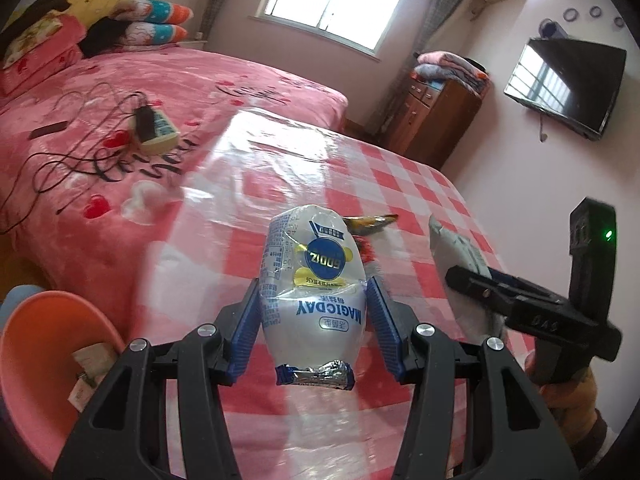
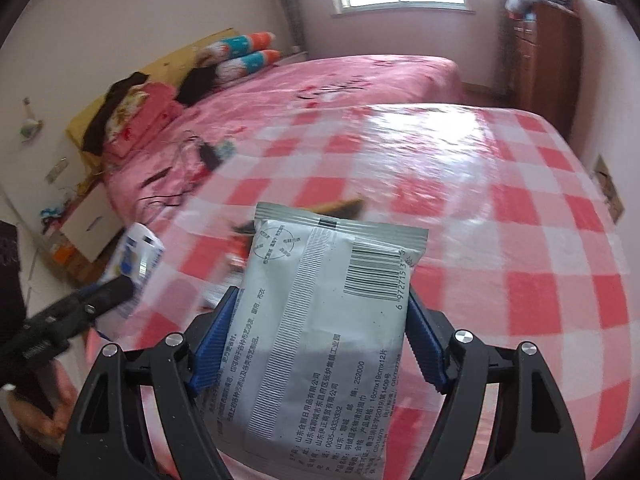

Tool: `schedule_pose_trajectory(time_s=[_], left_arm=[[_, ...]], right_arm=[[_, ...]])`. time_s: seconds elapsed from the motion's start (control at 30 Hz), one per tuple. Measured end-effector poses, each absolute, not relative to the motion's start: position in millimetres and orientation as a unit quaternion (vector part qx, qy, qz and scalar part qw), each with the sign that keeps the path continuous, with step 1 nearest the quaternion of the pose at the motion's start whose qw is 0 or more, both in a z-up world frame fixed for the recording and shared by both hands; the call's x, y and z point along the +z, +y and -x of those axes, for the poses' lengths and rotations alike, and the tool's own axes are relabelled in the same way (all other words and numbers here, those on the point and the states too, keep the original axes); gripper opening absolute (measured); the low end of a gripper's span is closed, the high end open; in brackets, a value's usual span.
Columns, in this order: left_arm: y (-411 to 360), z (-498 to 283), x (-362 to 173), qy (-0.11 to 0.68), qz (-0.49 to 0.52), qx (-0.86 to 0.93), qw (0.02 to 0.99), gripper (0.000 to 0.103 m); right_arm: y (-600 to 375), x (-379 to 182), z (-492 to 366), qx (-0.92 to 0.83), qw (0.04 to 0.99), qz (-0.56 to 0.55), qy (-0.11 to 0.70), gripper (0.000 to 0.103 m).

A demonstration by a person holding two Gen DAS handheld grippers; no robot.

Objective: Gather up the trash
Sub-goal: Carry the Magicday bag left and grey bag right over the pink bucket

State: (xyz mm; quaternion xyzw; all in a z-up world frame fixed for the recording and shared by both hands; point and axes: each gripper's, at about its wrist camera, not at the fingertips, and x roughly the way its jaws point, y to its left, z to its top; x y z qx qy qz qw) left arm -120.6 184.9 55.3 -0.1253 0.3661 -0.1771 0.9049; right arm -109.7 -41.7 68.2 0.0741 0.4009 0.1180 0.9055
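Note:
My left gripper (image 1: 313, 300) is shut on a white and blue MAGICDAY snack wrapper (image 1: 312, 280), held above the table's near edge. My right gripper (image 2: 322, 312) is shut on a grey wet-wipe packet (image 2: 320, 332) with a barcode. The right gripper (image 1: 472, 276) with its packet (image 1: 456, 256) shows at the right of the left wrist view. The left gripper and its wrapper (image 2: 138, 260) show blurred at the left of the right wrist view. More wrappers, one yellow and dark (image 1: 370, 222) and one red (image 1: 366, 250), lie on the table beyond. An orange bin (image 1: 48, 364) holding paper scraps stands at lower left.
The table has a red and white checked cloth (image 1: 400, 184) under clear plastic. A pink bed (image 1: 120, 120) with cables and a charger lies behind. A wooden cabinet (image 1: 436, 116) and a wall TV (image 1: 568, 84) stand at the right.

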Motion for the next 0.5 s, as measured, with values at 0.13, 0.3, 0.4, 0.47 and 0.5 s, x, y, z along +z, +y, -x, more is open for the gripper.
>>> schedule_pose_trajectory(time_s=[0.13,0.3,0.4,0.47,0.5], left_arm=[[214.3,125.8,50.9,0.367,0.135,-0.143,0.909,0.054],[256.4,132.3,40.4,0.375,0.152,-0.093,0.910,0.054],[284.3,138.0,29.2,0.383,0.166,-0.059,0.907,0.054],[304.8,141.7,21.6,0.389,0.175,-0.034,0.904,0.054],[312.9,143.6,19.2,0.390,0.178,-0.023,0.903,0.054]], right_arm=[[-2.4,79.5,99.7,0.167,0.898,-0.066,0.401,0.077],[56.6,89.3,91.9,0.238,0.884,-0.046,0.399,0.077],[93.8,90.4,90.1,0.274,0.875,-0.028,0.397,0.078],[115.6,89.5,89.4,0.295,0.868,-0.020,0.399,0.078],[129.2,89.0,90.1,0.305,0.865,-0.013,0.399,0.078]])
